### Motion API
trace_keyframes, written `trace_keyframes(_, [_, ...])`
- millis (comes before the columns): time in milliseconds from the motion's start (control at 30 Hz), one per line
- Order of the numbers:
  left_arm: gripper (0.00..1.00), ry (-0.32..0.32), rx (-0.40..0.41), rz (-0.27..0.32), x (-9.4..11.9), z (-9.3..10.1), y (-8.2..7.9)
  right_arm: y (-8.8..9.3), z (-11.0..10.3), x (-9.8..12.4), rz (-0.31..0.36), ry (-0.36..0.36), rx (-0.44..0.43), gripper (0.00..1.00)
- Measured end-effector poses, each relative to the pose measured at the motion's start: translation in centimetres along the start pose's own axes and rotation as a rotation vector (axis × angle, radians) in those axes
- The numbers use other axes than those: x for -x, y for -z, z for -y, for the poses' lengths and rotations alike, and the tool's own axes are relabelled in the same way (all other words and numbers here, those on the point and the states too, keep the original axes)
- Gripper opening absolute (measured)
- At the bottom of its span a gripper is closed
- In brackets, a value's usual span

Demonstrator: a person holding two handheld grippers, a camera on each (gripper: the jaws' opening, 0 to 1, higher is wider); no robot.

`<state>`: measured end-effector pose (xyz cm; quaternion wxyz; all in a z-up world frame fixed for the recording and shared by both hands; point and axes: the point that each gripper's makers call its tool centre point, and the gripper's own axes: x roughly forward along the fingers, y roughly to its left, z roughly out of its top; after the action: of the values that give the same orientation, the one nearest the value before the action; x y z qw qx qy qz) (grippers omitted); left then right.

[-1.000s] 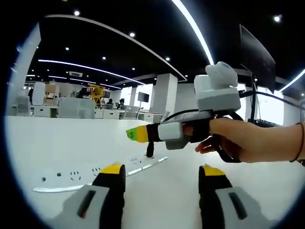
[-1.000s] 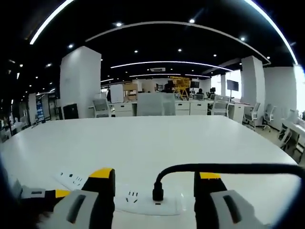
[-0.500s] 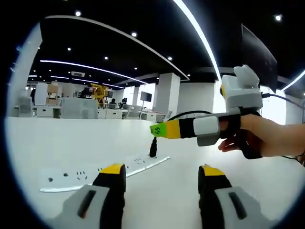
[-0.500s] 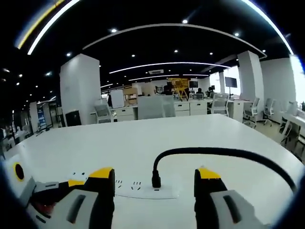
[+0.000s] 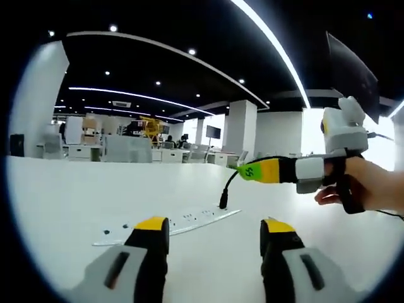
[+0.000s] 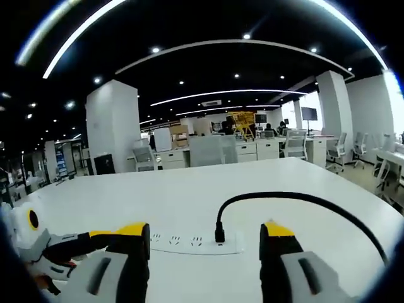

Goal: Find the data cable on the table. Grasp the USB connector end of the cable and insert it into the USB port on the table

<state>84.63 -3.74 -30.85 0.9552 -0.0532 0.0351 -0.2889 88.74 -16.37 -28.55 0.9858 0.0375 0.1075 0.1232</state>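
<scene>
A long white power strip (image 5: 189,219) lies on the white table (image 5: 76,189). A black cable (image 6: 297,198) has its plug (image 6: 219,233) standing upright in the strip's (image 6: 189,242) end, then arcs away to the right. My left gripper (image 5: 214,227) is open above the table, short of the strip, with nothing between its jaws. My right gripper (image 6: 205,231) is open too, its jaws framing the plug from a distance. In the left gripper view the right gripper (image 5: 255,171) reaches in from the right, held by a hand (image 5: 366,189), beside the plug (image 5: 223,201).
The left gripper (image 6: 44,249) shows low at the left edge of the right gripper view. The table stretches wide and bare around the strip. Desks, chairs and white pillars stand far behind it.
In the left gripper view the right gripper has drawn back to the right, away from the plug. Both cameras have shifted. The plug stays in the strip and both grippers stay open.
</scene>
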Motion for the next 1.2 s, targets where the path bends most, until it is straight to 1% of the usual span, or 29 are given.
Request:
trace_keyframes(133, [0.63,-0.039,-0.017,0.015,1.7,-1.1,-1.5,-0.4,-1.0,1.0,0.029,-0.006,0.002,0.71])
trace_keyframes(233, [0.63,-0.053,0.011,0.036,3.2,-1.4,-2.6,-0.9,-1.6,2.1,0.061,-0.011,-0.006,0.71])
trace_keyframes(333, [0.65,-0.086,-0.02,0.053,4.6,-2.0,-3.5,-1.3,-2.3,3.0,0.086,-0.018,-0.016,0.7])
trace_keyframes(467, [0.7,-0.106,-0.023,0.07,6.3,-2.3,-4.4,-2.0,-3.0,4.5,0.124,-0.015,-0.002,0.73])
trace_keyframes(500, [0.71,-0.11,-0.023,0.075,6.9,-2.3,-4.7,-2.3,-3.2,5.3,0.143,-0.012,0.0,0.73])
trace_keyframes(633, [0.72,-0.132,-0.041,0.095,9.0,-2.5,-5.8,-3.0,-3.7,7.1,0.185,-0.013,-0.029,0.74])
trace_keyframes(767, [0.72,-0.157,-0.041,0.108,10.9,-2.9,-7.2,-3.5,-4.6,9.1,0.224,-0.019,-0.026,0.74])
trace_keyframes(833, [0.69,-0.165,-0.039,0.109,12.1,-2.9,-7.7,-3.6,-4.9,9.8,0.235,-0.021,-0.016,0.74])
trace_keyframes(867, [0.67,-0.169,-0.048,0.119,13.0,-2.9,-8.1,-3.7,-5.2,10.5,0.245,-0.025,-0.01,0.74])
trace_keyframes(933, [0.67,-0.182,-0.064,0.127,14.1,-3.0,-8.7,-3.8,-5.7,11.3,0.264,-0.029,-0.002,0.75])
trace_keyframes(1033, [0.67,-0.184,-0.085,0.137,15.9,-2.8,-9.2,-3.8,-6.2,12.4,0.273,-0.044,-0.013,0.77])
trace_keyframes(1133, [0.68,-0.199,-0.123,0.126,17.8,-2.7,-9.5,-3.8,-6.7,13.5,0.282,-0.051,-0.018,0.77])
trace_keyframes(1200, [0.68,-0.205,-0.142,0.133,18.9,-2.7,-9.8,-3.9,-7.0,14.4,0.296,-0.052,-0.013,0.77])
